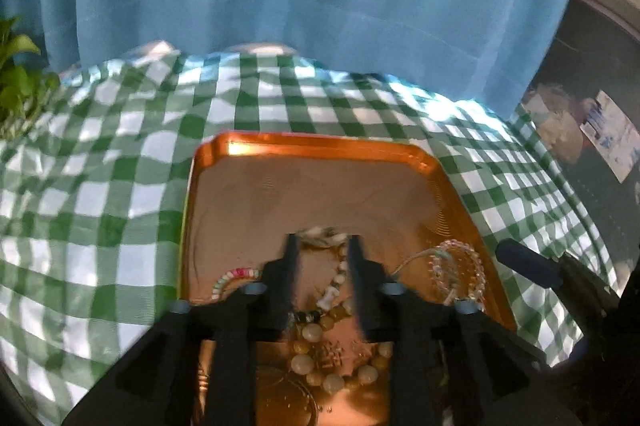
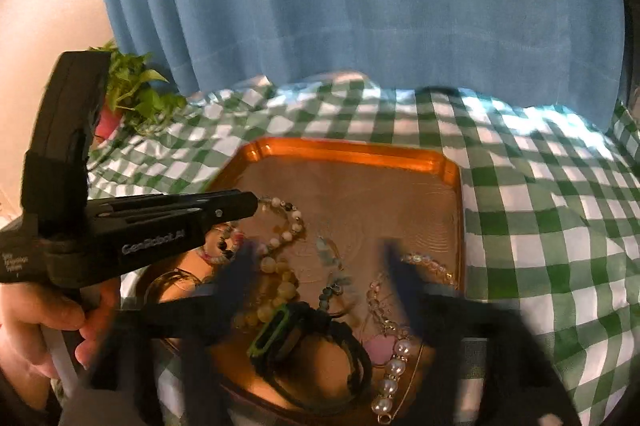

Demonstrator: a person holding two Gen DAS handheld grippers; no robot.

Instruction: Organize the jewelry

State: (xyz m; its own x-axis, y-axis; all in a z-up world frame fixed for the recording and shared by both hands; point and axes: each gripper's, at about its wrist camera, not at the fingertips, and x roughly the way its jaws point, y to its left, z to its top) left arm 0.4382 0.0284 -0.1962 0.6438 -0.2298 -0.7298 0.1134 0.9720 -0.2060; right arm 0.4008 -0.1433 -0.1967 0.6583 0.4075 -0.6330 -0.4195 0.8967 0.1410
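Jewelry (image 2: 320, 290) lies in the tray (image 2: 352, 150) on the tablecloth (image 2: 540, 226), curtain (image 2: 360, 6) behind.

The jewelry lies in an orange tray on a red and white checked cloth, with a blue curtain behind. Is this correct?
Not quite. The checked cloth is green and white, not red and white; both wrist views show this. The rest holds: the jewelry lies in the orange tray, with the blue curtain behind.
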